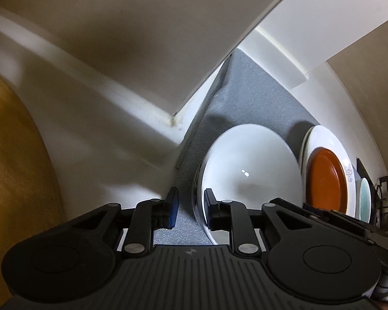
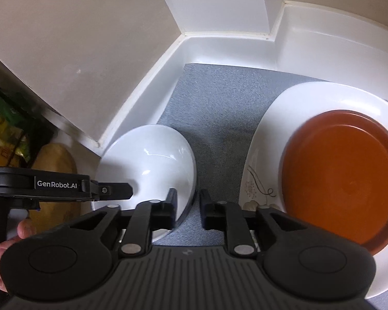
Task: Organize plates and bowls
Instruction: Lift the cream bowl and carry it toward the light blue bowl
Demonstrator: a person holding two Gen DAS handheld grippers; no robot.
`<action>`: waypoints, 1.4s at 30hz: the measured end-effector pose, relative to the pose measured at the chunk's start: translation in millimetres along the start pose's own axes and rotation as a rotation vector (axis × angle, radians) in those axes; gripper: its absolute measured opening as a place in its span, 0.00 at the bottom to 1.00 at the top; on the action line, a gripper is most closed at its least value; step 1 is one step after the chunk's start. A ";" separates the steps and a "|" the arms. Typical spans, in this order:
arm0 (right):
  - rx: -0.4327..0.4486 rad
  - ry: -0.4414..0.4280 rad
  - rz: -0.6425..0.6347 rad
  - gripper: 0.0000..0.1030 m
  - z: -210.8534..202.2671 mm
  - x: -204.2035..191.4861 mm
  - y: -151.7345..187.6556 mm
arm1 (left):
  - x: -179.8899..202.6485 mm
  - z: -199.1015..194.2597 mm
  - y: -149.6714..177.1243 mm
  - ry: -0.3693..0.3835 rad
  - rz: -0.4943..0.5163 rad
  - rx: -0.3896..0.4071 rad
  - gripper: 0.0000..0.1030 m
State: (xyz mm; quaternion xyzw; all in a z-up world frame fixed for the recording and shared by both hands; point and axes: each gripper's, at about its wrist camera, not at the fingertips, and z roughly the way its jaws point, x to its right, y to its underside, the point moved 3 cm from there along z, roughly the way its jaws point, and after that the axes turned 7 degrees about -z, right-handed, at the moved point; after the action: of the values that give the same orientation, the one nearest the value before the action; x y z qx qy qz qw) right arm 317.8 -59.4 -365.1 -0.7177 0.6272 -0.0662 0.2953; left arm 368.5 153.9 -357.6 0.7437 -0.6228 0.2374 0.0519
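White bowl point(image 1: 248, 173) on the grey mat point(image 1: 245, 98): my left gripper point(image 1: 190, 208) straddles its rim, jaws narrowly parted, not pinching. From the right wrist, my right gripper point(image 2: 187, 206) spans that bowl's point(image 2: 152, 155) rim too, narrowly parted; orange plate point(image 2: 341, 180) lies beside on a white plate point(image 2: 297, 103).

left gripper point(image 1: 189, 208) straddles bowl point(image 1: 248, 170) rim — open

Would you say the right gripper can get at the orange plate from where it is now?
Probably yes: the right gripper is open over the grey mat, and the orange plate lies uncovered atop the white plate just to its right, with nothing between them.
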 end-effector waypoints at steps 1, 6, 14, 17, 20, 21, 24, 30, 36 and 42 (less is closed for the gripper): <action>0.003 0.005 -0.009 0.27 0.8 -1.2 1.0 | -0.5 -0.2 1.4 0.006 0.001 0.003 0.21; 0.019 -0.008 0.020 0.26 -0.6 -0.5 4.3 | 1.8 -0.5 3.3 0.012 0.015 0.004 0.19; 0.063 -0.052 0.087 0.16 -15.0 1.8 7.3 | 19.0 1.9 11.8 -0.022 0.034 -0.043 0.11; 0.080 -0.061 0.079 0.15 -25.5 0.0 7.7 | 26.6 -9.4 16.7 -0.037 0.038 -0.037 0.12; 0.094 -0.062 0.086 0.14 -37.6 0.1 10.2 | 37.2 -22.6 19.8 -0.047 0.048 -0.013 0.12; 0.098 -0.068 0.102 0.14 -42.4 2.1 11.7 | 41.9 -26.9 20.2 -0.048 0.054 -0.008 0.12; 0.124 -0.070 0.129 0.15 -62.4 10.0 17.8 | 57.4 -35.8 23.3 -0.035 0.067 -0.014 0.12; 0.203 -0.049 0.236 0.15 -107.9 45.3 38.4 | 112.1 -40.4 36.5 -0.005 0.173 -0.029 0.12; 0.273 0.027 0.319 0.15 -149.6 85.2 55.5 | 174.4 -31.7 53.2 0.007 0.299 -0.064 0.12; 0.373 0.097 0.412 0.15 -198.0 141.4 72.3 | 247.2 -17.1 63.5 0.072 0.408 -0.110 0.12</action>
State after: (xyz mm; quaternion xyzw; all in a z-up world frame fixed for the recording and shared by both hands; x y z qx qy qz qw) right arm 192.3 -262.6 -279.0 -0.5041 0.7504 -0.1536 0.3991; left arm 330.7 -76.5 -253.1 0.5892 -0.7703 0.2351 0.0654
